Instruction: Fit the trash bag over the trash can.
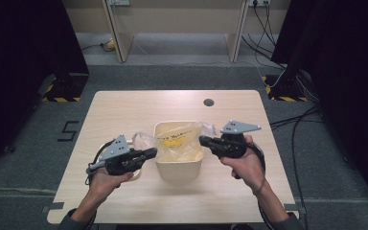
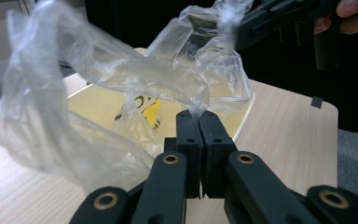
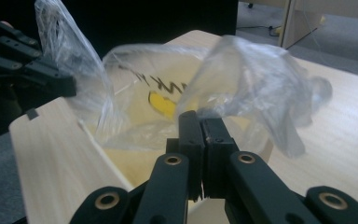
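Layout at the table (image 1: 124,110), high view. A bin (image 1: 178,165) stands at frame centre, on the table's near half. A plastic bag (image 1: 182,139) sits inside it and spills over its left and right rims. The left gripper (image 1: 151,153) lies left of the bin, jaws closed on the bag's left edge (image 2: 196,108); the right gripper (image 1: 203,140) lies right of it, jaws closed on the bag's right edge (image 3: 205,111). A round hole (image 1: 209,102) lies in the tabletop behind the bin, toward upper right. Cables (image 1: 292,129) lie on the floor right of the table.
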Available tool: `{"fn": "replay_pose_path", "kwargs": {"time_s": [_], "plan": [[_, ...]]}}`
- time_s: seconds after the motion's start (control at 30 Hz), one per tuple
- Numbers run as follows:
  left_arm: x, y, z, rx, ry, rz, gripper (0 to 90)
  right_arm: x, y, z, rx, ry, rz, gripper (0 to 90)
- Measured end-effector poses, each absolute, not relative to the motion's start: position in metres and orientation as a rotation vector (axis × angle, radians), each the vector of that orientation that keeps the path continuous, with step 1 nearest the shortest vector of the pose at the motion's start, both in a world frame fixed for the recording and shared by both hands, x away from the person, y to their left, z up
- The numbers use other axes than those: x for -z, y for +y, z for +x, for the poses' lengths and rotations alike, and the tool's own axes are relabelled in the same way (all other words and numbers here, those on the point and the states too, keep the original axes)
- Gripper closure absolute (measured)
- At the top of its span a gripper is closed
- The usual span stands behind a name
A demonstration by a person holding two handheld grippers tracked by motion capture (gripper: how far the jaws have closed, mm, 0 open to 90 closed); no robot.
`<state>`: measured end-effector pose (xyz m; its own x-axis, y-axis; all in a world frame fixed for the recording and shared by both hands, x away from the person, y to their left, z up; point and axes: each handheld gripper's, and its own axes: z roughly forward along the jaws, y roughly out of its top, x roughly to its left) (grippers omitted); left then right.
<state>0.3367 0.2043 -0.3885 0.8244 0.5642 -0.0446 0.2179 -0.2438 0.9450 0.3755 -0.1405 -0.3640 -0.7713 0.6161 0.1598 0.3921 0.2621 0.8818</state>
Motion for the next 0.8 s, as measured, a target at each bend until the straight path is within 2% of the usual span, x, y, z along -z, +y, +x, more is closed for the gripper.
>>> {"fn": "replay_pose_path", "kwargs": {"time_s": [0.47, 0.6, 0.8], "plan": [[0.410, 0.220, 0.332, -0.329, 0.525, 1.873, 88.0, 0.412, -0.182, 0.344, -1.508, 2.326, 1.069, 90.0], [0.423, 0.227, 0.341, -0.402, 0.522, 1.925, 89.1, 0.423, -0.181, 0.349, -1.466, 2.328, 1.090, 90.0], [0.437, 0.233, 0.351, -0.366, 0.567, 1.898, 87.8, 0.441, -0.180, 0.361, -1.428, 2.336, 1.142, 90.0]]}}
